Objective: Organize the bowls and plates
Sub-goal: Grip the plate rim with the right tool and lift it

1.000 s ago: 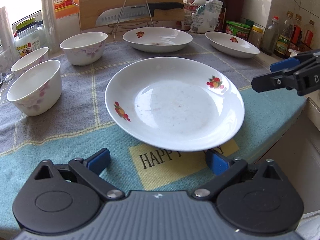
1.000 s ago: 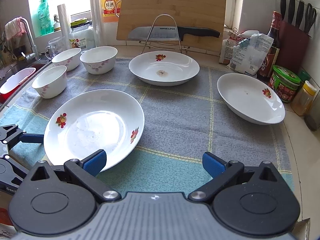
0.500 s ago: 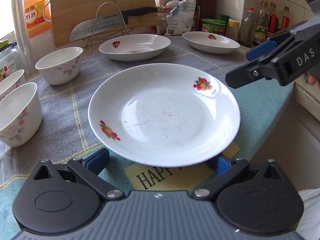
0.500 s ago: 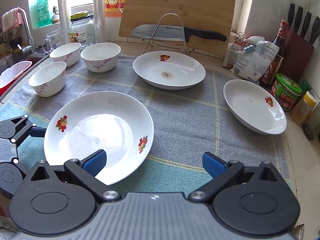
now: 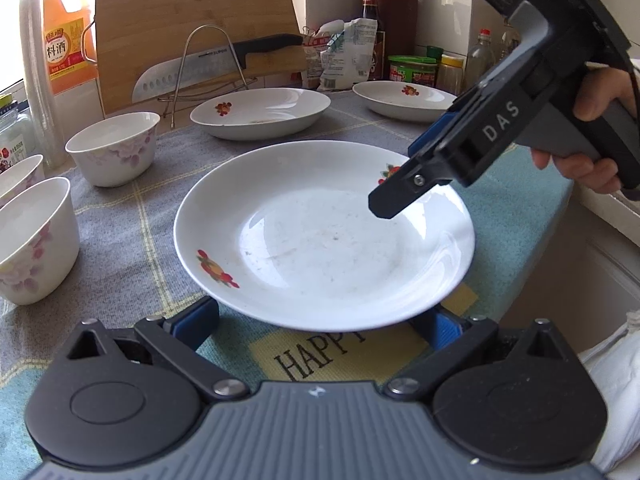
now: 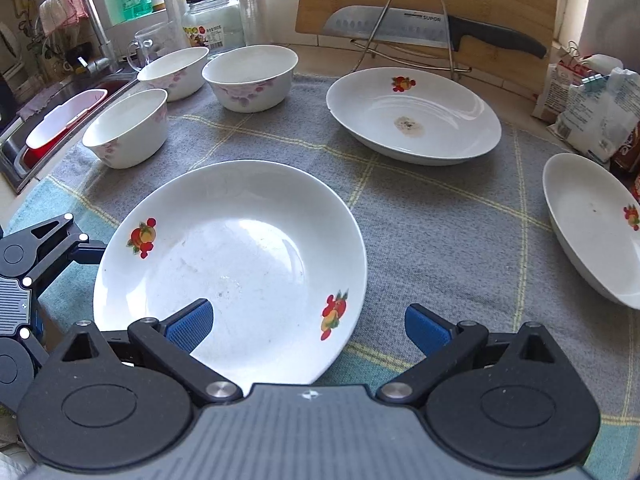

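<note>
A: Readable writing anywhere?
B: "HAPPY" in part on the yellow patch of the mat (image 5: pixel 352 356), half covered by the near plate (image 5: pixel 324 236). "DAS" on the body of the right hand-held gripper (image 5: pixel 400 196). "SUPOR" on the knife (image 6: pixel 400 26) blade, resting across the wire rack (image 6: pixel 416 28) against the cutting board (image 5: pixel 192 28). Chinese characters on the orange bottle (image 5: pixel 66 40).

A: And the left hand-held gripper (image 5: pixel 320 320)?
B: Low at the counter edge, fingers spread wide, blue pads (image 5: pixel 196 318) flanking the near rim of the plate, slightly under it. Contact impossible to confirm.

A: The right one?
B: Held by a hand (image 5: pixel 592 136) wrapped round the grey grip, tilted down over the right side of the same plate. Fingers apart in its own view, left pad above the plate's inside, right pad (image 6: pixel 424 326) over the mat, gripping nothing.

A: Where do the dishes sit?
B: Near plate flat on the mat, front centre. Second plate (image 6: pixel 412 116) behind it, third plate (image 6: pixel 592 224) far right. Three bowls (image 6: pixel 252 76) clustered to the left, well apart from the plates.
</note>
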`<state>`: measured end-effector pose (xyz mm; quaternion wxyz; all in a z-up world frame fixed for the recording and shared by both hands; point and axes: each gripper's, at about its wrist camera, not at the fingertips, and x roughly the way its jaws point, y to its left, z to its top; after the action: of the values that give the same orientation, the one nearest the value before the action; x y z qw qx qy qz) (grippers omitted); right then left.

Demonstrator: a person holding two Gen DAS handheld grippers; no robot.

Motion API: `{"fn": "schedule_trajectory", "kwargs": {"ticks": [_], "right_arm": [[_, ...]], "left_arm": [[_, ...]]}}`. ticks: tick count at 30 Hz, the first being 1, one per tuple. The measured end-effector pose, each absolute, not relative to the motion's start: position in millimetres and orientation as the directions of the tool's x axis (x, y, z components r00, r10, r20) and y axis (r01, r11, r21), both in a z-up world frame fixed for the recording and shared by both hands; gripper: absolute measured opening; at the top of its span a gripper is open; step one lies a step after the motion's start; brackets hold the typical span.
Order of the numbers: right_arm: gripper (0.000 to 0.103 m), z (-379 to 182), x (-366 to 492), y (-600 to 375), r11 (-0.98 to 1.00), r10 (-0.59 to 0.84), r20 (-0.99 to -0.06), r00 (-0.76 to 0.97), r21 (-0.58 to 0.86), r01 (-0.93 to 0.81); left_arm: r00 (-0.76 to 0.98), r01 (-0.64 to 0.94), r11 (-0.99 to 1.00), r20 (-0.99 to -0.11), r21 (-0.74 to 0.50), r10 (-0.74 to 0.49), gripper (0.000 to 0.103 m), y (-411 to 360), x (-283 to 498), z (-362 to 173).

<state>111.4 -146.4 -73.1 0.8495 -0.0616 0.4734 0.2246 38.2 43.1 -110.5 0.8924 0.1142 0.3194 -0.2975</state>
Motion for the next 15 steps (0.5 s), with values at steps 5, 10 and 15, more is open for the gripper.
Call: {"fn": "schedule_trajectory", "kwargs": {"ticks": [5,10,15], "right_arm": [[0.103,-78,127,-143,0.863,0.36,-0.841,0.404,0.137,-0.486],[0.103,-82,137,-140,0.833,0.396,-0.845,0.358,0.166,-0.528],[0.103,-87,147,-139,0.803,0.422,-0.85,0.316,0.189,-0.565]], "left_arm": [[0.618,0.603,0.797,-0.642,0.018,-0.454,0.103,42,38,-109],[0.626,0.601,0.799,-0.634,0.021,-0.455,0.103,43,35,-110],[0.619,0.611,0.791,-0.634,0.018,-0.464,0.103,43,37,-110]]}}
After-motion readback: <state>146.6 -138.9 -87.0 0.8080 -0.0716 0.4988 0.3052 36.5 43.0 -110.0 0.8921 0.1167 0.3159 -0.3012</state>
